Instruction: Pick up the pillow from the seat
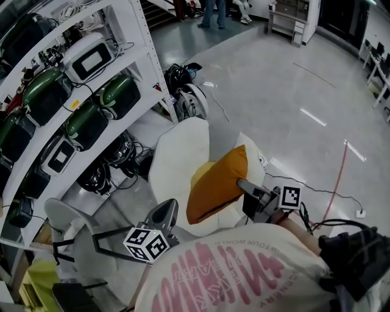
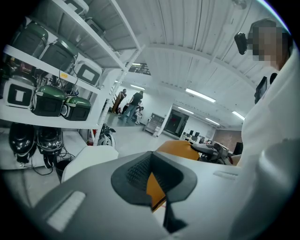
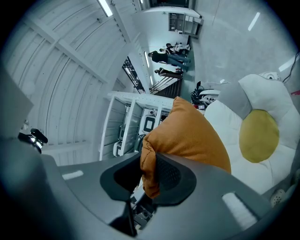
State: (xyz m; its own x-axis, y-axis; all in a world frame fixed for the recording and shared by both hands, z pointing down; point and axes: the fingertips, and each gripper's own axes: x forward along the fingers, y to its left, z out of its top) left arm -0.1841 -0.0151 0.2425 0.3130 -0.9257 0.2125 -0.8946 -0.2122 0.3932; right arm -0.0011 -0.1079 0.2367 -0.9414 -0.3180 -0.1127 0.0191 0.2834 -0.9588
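Observation:
The orange pillow hangs tilted just above the white egg-shaped seat, partly hiding the seat's yellow round cushion. My right gripper is shut on the pillow's right corner. In the right gripper view the pillow bulges out from between the pads of the right gripper, with the seat and yellow cushion behind it. My left gripper sits low at the seat's near left edge, apart from the pillow. The left gripper holds nothing, its tips together; the pillow shows beyond it.
A white shelf rack with green and white devices stands close on the left, cables and gear piled at its foot. Glossy grey floor stretches to the right, with a thin cable. People stand far off.

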